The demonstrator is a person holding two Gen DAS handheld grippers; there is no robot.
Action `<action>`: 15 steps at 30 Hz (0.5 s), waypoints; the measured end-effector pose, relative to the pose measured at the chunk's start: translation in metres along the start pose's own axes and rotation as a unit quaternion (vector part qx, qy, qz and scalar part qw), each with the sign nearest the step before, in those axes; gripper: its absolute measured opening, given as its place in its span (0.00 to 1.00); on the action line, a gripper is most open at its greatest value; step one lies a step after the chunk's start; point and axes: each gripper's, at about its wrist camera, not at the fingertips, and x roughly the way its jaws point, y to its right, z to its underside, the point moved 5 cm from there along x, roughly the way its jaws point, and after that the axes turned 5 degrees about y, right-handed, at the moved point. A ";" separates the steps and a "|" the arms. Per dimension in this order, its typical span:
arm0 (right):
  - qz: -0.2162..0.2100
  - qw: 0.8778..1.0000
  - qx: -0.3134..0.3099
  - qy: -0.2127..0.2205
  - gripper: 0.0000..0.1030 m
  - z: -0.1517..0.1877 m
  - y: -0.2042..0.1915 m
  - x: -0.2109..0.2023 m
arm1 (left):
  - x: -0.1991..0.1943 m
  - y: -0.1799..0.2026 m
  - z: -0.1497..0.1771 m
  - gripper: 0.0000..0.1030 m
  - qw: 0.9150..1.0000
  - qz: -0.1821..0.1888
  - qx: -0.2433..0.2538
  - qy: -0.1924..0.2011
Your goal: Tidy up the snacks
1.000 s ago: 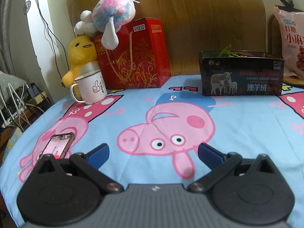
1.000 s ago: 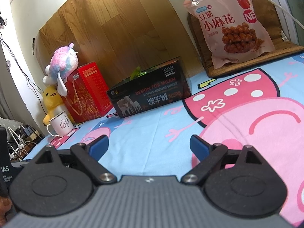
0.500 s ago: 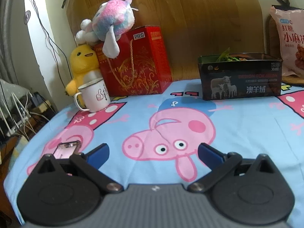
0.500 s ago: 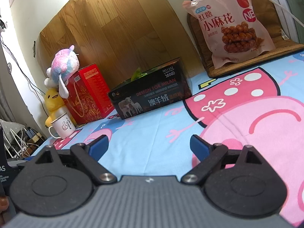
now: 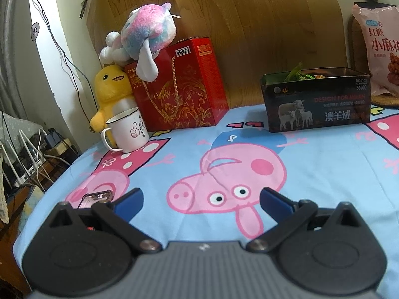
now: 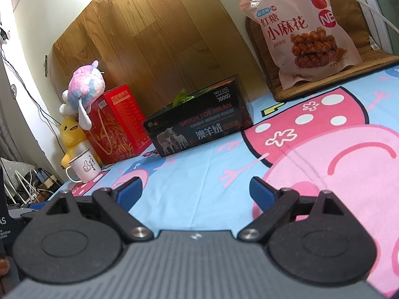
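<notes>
A black open-top box (image 5: 316, 102) with sheep printed on it stands at the back of the table and holds green snack packets (image 5: 298, 73). It also shows in the right wrist view (image 6: 199, 122). A large pink snack bag (image 6: 303, 30) leans upright at the back right, on a woven mat (image 6: 324, 79); its edge shows in the left wrist view (image 5: 379, 47). My left gripper (image 5: 200, 200) is open and empty, low over the cartoon-pig cloth (image 5: 224, 164). My right gripper (image 6: 195, 190) is open and empty, well short of the box.
A red gift box (image 5: 179, 84) with a pastel plush (image 5: 147, 35) on top, a yellow duck plush (image 5: 109, 92) and a white mug (image 5: 128, 129) stand at the back left. A phone (image 5: 96, 196) lies by the left finger. The table edge drops off to the left, over cables.
Both grippers have pulled back and risen slightly, so the box and toys look a little farther away. Both stay open and empty.
</notes>
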 end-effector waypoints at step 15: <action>-0.006 1.000 0.012 0.001 0.92 -0.002 0.004 -0.001 | -0.001 0.001 -0.001 1.00 1.000 -0.008 0.014 0.005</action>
